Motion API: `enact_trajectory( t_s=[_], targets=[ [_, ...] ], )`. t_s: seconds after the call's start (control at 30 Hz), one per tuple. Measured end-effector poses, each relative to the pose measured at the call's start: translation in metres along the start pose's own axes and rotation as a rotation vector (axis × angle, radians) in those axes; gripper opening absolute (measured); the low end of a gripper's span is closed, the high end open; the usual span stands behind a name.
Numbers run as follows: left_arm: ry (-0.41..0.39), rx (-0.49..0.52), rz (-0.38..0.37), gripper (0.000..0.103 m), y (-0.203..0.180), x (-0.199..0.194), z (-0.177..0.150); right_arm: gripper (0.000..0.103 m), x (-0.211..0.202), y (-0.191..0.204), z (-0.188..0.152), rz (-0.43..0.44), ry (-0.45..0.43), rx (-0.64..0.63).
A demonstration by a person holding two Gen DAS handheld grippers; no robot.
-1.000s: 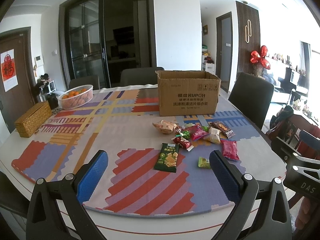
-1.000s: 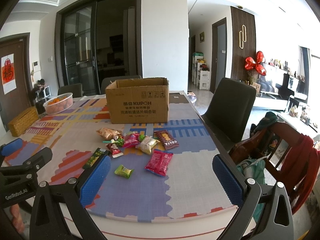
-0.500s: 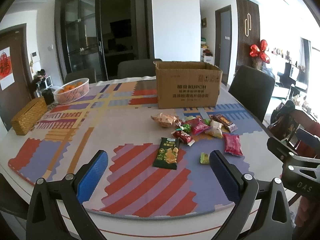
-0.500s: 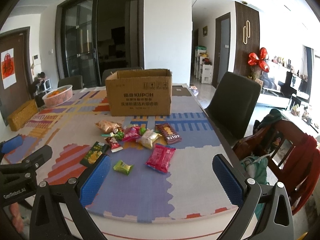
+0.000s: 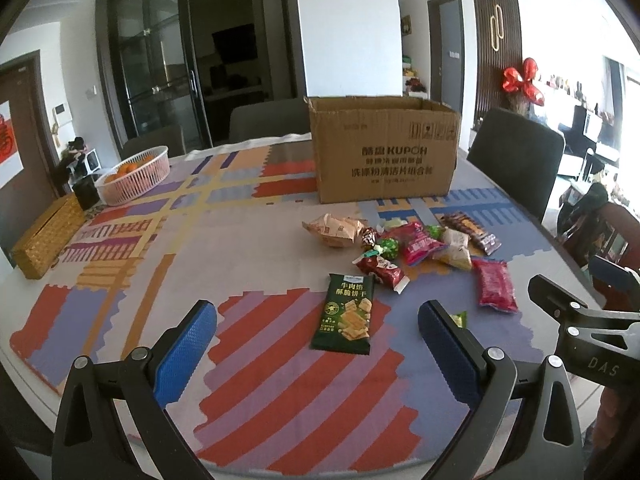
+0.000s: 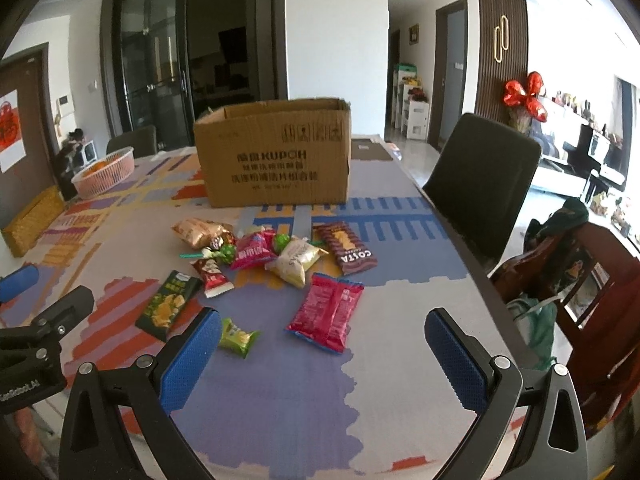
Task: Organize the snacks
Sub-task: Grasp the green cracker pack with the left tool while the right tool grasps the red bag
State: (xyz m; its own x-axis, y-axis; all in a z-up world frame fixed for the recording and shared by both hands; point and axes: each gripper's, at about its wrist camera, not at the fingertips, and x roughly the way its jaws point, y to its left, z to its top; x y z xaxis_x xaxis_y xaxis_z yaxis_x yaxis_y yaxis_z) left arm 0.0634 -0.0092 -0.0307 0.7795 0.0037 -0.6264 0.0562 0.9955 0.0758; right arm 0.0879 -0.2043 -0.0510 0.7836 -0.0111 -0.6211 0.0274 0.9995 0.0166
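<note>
Hovering over the table edge with both grippers spread wide and empty, the snacks lying ahead untouched

The left gripper (image 5: pixel 318 344) frames the dark green biscuit packet (image 5: pixel 346 315), which lies flat just ahead between its blue pads, long axis pointing roughly along the fingers toward the cardboard box (image 5: pixel 384 148); that hand looks best placed for it. The right gripper (image 6: pixel 322 346) has the red packet (image 6: pixel 327 317) just ahead between its fingers, slightly skewed, and the small green candy (image 6: pixel 238 337) beside its left pad. The other snacks cluster farther on, in front of the open box. Both grippers sit low and level, aimed forward across the patterned mat (image 5: pixel 280 380), nothing yet in the box that can be seen
</note>
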Motion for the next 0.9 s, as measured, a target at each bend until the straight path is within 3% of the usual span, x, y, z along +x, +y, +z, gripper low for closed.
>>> enact_trajectory(
  t_s=[0.37,0.6,0.9],
  targets=[
    [0.083,0.027,-0.007,0.100,-0.006,0.046,0.000,0.102,0.047,-0.004,0.002,-0.003,0.094,0.030],
    [0.147,0.048,-0.021,0.086,-0.010,0.076,0.000,0.098,0.072,-0.003,0.003,0.005,0.148,0.035],
    [0.214,0.050,-0.060,0.076,-0.014,0.103,0.004,0.087,0.098,-0.002,0.005,0.010,0.218,0.042]
  ],
)
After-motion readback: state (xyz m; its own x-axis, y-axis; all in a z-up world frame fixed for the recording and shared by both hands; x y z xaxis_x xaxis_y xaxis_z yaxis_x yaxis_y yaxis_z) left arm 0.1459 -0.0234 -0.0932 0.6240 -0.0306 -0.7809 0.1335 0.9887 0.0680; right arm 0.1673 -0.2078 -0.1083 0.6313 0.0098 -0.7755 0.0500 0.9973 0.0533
